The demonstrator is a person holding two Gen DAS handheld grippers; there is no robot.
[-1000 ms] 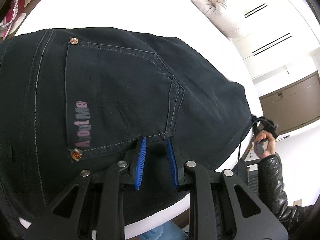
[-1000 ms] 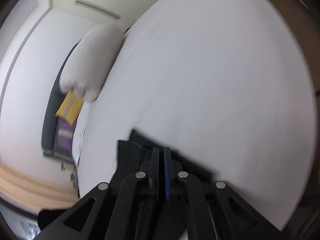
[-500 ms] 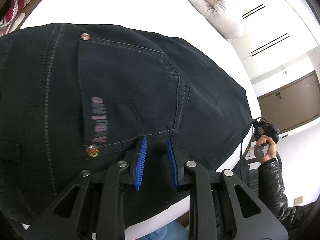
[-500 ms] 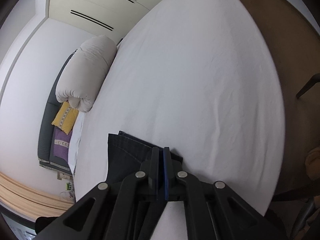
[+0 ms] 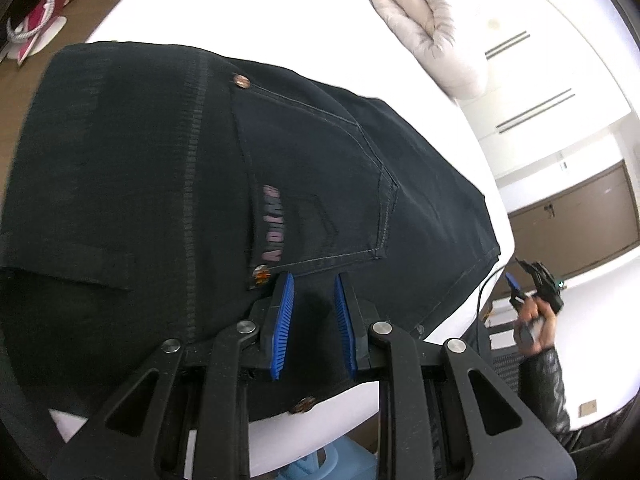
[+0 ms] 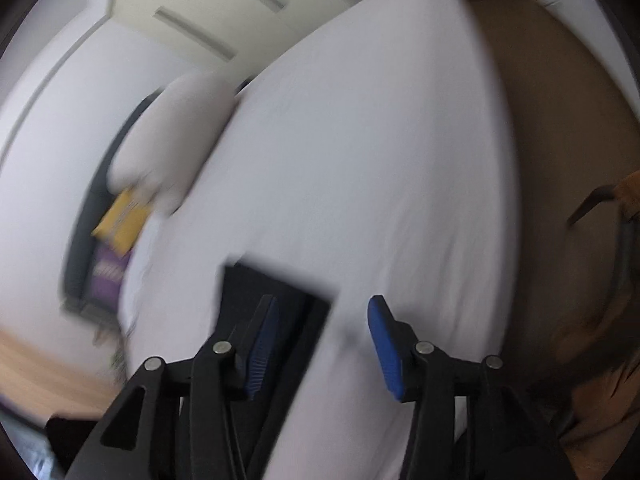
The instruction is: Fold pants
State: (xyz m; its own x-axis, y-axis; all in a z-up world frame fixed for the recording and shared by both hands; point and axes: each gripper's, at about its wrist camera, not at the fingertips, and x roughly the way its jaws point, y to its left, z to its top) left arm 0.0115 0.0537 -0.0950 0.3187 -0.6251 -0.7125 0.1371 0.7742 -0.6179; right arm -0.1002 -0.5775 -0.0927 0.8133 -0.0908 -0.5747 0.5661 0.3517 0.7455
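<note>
Pants (image 5: 304, 184): dark denim, spread flat on a white bed (image 5: 224, 12), seat up, with the back pocket (image 5: 316, 192) just ahead of the left gripper (image 5: 312, 312). Left jaws are seen partly open over the cloth below the pocket; nothing is pinched between them. Right gripper (image 6: 324, 344) is seen wide open and empty; a hem corner of the pants (image 6: 280, 296) lies between its jaws toward the left pad, though the view is blurred. Fabric is judged soft but fairly heavy, with stiff seams and little slip. Hold is best taken at waistband or hem edges, where layers are thick.
</note>
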